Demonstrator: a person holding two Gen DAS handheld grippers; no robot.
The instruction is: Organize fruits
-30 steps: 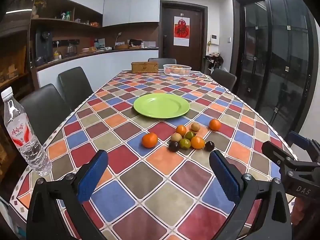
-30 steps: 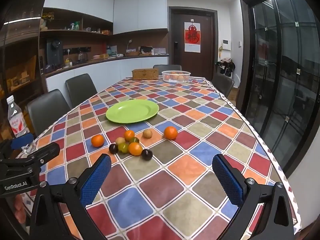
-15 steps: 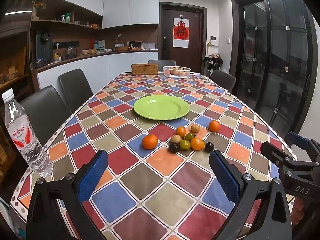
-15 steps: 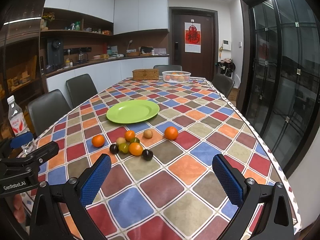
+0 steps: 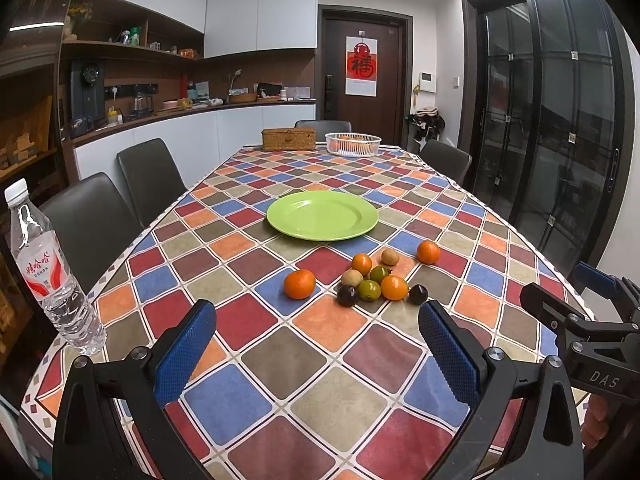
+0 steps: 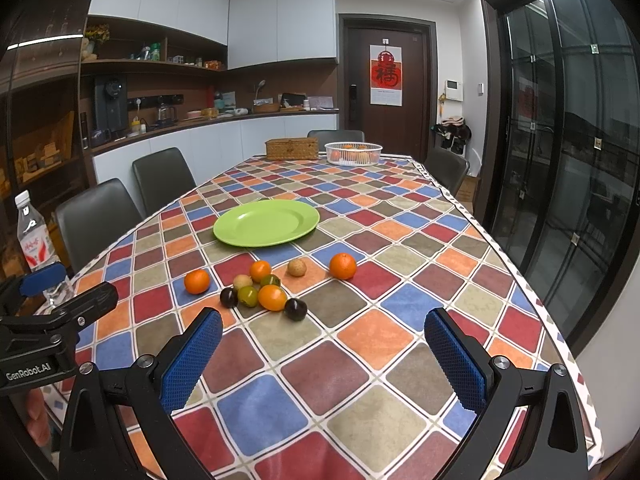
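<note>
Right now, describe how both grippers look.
Both are black frames with silver bolts and two fingers faced with blue textured pads. The left gripper reads "GenRobot.AI" in white on its side in the right wrist view; the right gripper reads "DAS" in the left wrist view. No cables or sleeves show.

open tablecloth (image 5: 280,360) before fruit cluster (image 5: 372,284), bottle (image 5: 48,276) apparently far left

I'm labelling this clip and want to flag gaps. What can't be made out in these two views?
- White mesh basket at the table's far end: its contents are too small to identify in either view.
- Clear plastic water bottle: in the right wrist view its base is hidden behind the left gripper.
- Small tan round fruit: its kind can't be told.
- Red door poster: the fine print is unreadable.
</note>
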